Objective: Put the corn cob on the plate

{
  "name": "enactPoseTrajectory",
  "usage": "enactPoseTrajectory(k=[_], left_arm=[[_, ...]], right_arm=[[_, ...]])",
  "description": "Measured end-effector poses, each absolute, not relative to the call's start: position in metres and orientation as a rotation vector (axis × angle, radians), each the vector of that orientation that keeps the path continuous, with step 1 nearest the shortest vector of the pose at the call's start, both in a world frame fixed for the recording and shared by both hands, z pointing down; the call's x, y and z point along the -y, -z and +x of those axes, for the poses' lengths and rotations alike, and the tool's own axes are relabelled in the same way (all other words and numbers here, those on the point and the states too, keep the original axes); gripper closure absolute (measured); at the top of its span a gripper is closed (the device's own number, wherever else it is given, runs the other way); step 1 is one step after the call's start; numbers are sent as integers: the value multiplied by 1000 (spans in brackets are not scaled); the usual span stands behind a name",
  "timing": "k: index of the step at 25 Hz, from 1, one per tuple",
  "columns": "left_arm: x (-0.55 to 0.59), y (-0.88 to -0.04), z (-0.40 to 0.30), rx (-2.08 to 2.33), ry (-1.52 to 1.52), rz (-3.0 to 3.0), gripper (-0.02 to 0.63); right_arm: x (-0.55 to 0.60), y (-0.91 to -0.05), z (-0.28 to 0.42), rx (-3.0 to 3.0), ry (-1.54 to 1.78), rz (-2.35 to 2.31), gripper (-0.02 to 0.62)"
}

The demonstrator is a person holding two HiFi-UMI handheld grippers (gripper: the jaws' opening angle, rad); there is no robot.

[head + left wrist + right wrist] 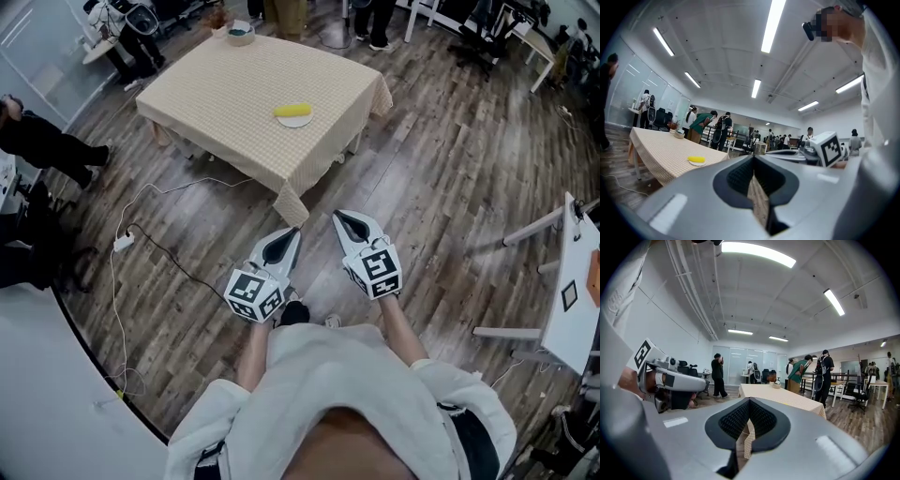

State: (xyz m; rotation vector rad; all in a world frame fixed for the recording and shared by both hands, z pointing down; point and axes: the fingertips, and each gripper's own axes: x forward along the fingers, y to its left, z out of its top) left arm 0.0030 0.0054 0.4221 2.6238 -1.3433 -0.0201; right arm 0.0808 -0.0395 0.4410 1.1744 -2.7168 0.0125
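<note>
While I keep both tongs level over the wood floor (441, 169), neither is near the counter (216, 89); its near corner lies ahead of the tips. Left tongs (293, 235): jaws together, nothing between them, and the left gripper view shows the same (753, 158). Right tongs (340, 219): also closed and empty, pads meeting in the right gripper view (749, 402). The two sit side by side, tips close but apart. Corn cob (292, 111) is yellow and lies on the small white plate (298, 122), toward the counter's right half; I also see it from the left tongs (696, 159). A checked tablecloth (309, 164) covers the counter, with a bowl (240, 36) at the far corner. A cable (164, 253) runs across the floor on my left.
</note>
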Motion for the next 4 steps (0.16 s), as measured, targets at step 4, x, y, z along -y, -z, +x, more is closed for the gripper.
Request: enactPoseTrajectory(k=[4], left_arm=[[-5,-419,7,1341,27,2646,598]], right_arm=[[38,-440,88,2709,6,1194,598]])
